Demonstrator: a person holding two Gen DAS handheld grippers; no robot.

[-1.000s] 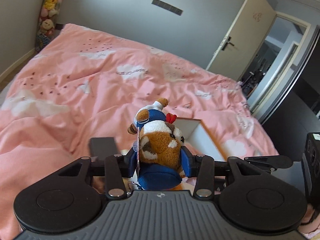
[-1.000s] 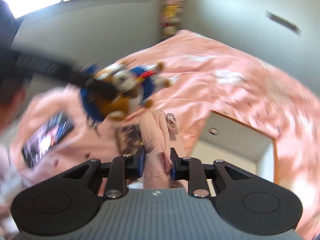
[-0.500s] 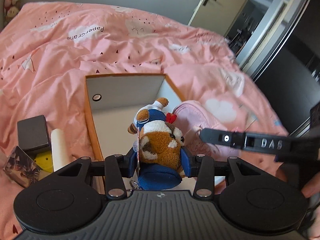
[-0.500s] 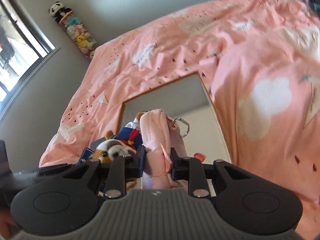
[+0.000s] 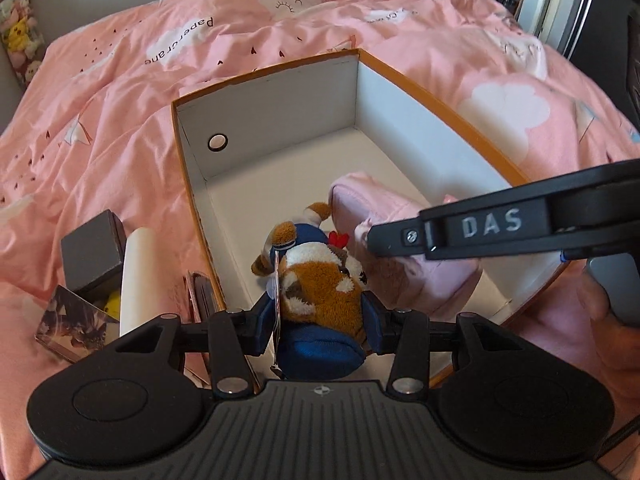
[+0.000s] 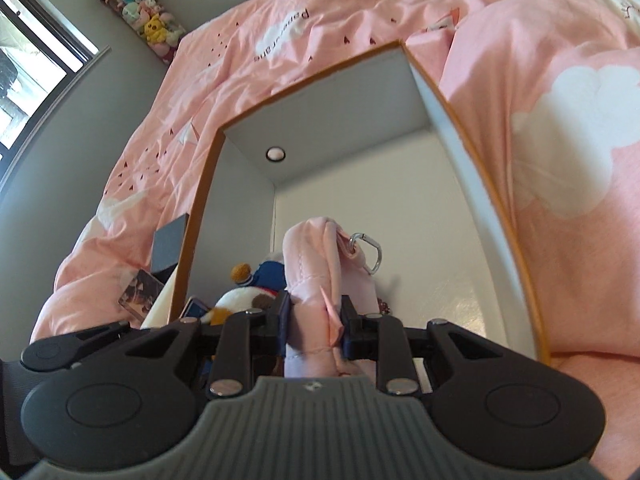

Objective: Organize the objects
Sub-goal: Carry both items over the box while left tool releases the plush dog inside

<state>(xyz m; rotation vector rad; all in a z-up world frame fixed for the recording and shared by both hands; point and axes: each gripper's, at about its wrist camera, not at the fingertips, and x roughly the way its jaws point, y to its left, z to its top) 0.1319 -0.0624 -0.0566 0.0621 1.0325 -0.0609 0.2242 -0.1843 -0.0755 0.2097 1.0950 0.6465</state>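
An open white box with an orange rim (image 5: 401,76) lies on the pink bed. My left gripper (image 5: 316,320) holds a brown and white plush toy in blue clothes (image 5: 320,280) low inside the box's near end; its jaws are opening, with the pads still against the toy. My right gripper (image 6: 316,316) is shut on a pink fabric pouch (image 6: 316,264) with a metal clip (image 6: 370,254), and the pouch reaches down into the box (image 6: 328,120). In the left wrist view the pouch (image 5: 400,216) sits just right of the toy, under the right gripper's black finger (image 5: 480,232).
Left of the box lie a dark grey box (image 5: 90,252), a cream roll (image 5: 136,272) and a picture card (image 5: 68,324). A hand (image 5: 600,300) grips the right tool. Rumpled pink duvet (image 5: 120,100) surrounds everything. Soft toys (image 6: 136,8) hang by the window (image 6: 32,68).
Both grippers have come down from above the bed into the box, each with its load. The views have rolled, and the pouch now lies beside the plush toy.
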